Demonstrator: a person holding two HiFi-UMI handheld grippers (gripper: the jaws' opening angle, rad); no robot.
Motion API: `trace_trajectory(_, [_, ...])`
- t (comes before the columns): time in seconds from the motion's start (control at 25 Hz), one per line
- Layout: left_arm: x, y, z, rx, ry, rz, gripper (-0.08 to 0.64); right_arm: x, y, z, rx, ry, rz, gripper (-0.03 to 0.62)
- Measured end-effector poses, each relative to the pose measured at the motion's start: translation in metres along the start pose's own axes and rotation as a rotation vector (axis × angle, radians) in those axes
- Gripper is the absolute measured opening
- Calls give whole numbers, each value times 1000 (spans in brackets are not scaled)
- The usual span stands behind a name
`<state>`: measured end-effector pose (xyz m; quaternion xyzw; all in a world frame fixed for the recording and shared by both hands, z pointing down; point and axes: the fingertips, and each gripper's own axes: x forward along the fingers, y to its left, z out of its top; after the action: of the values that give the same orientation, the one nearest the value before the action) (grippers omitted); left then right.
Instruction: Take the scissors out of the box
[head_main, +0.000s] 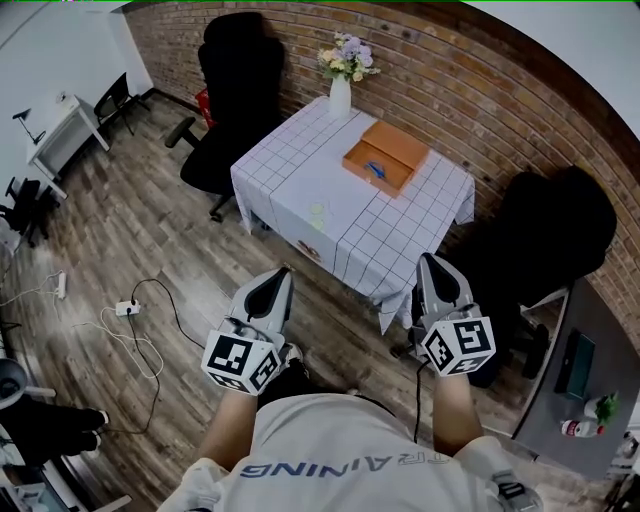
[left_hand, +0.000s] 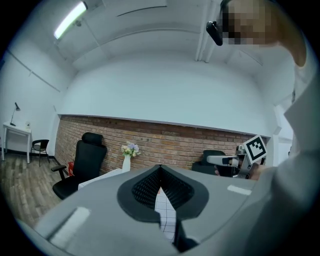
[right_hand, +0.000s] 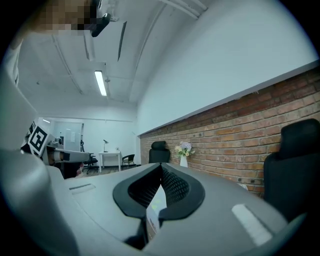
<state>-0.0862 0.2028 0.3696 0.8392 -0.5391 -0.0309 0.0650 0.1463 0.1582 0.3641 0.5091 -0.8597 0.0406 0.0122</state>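
I see both grippers held low in the head view, over the wooden floor short of the table (head_main: 300, 195). The left gripper (head_main: 282, 273) has its jaws pressed together with nothing between them, and its own view shows the tips meeting. The right gripper (head_main: 428, 261) is closed the same way and also empty. The scissors (head_main: 376, 169), with blue handles, lie inside the open brown box (head_main: 402, 143) on the checked cloth, well apart from both grippers. They sit at about 1 o'clock from the left gripper and 11 o'clock from the right. A vase (head_main: 340, 97) of flowers stands near the box, at its 10 o'clock, by the brick wall.
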Motion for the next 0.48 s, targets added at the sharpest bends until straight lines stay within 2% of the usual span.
trace_trajectory(0.28, [36, 76, 13, -17, 1, -44, 0, 76, 24, 13, -14, 5, -37, 15])
trace_trajectory(0.48, [59, 114, 19, -18, 13, -91, 0, 113, 36, 14, -19, 15, -71, 15])
